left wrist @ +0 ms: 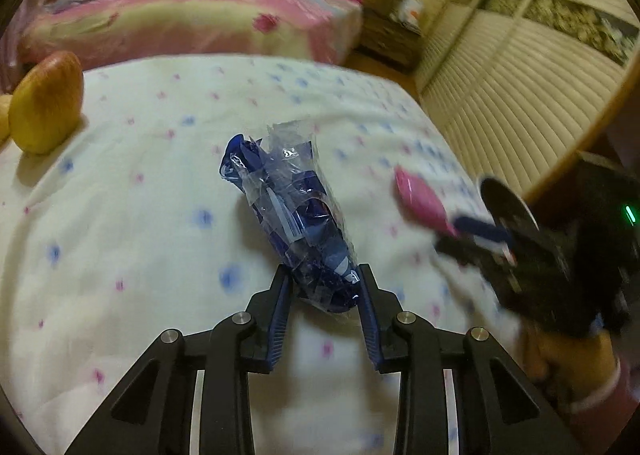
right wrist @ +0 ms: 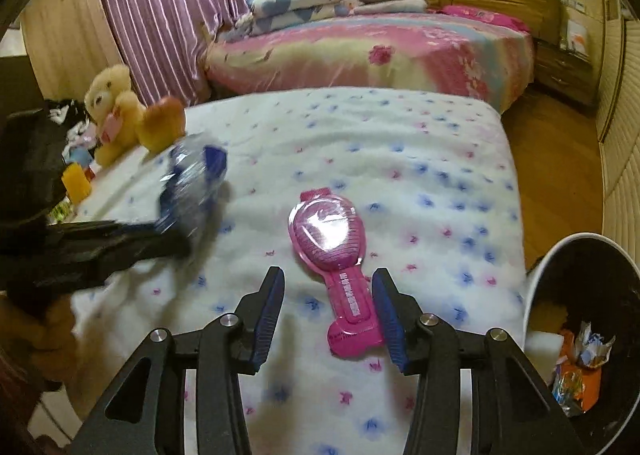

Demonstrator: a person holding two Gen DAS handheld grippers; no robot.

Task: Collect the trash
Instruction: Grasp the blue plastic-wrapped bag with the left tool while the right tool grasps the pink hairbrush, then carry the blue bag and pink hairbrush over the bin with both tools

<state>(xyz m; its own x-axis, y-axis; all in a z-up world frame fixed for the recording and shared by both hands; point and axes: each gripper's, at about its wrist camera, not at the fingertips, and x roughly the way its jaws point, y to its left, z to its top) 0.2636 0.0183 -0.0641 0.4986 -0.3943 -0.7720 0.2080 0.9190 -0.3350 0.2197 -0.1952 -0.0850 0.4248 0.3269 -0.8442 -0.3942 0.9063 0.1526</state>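
Note:
A crumpled clear and blue plastic wrapper point(left wrist: 288, 207) sticks up from my left gripper point(left wrist: 324, 273), whose blue pads press on its lower end. The right wrist view shows the same wrapper point(right wrist: 196, 179) blurred, above the white flowered blanket point(right wrist: 420, 159). A pink brush-shaped packet point(right wrist: 328, 231) lies flat on the blanket. My right gripper point(right wrist: 328, 279) stands open around the packet's narrow handle end; the left pad is clear of it and the right pad is close beside it. In the left wrist view the packet point(left wrist: 420, 199) shows at the tip of the blurred right gripper point(left wrist: 476, 235).
A bin with a white rim point(right wrist: 560, 251) and black liner stands at the bed's right edge, wrappers inside. A yellow plush toy point(right wrist: 120, 111) sits at the blanket's far left. A pink bed point(right wrist: 380, 51) lies beyond, slatted wardrobe doors point(left wrist: 500, 95) to the right.

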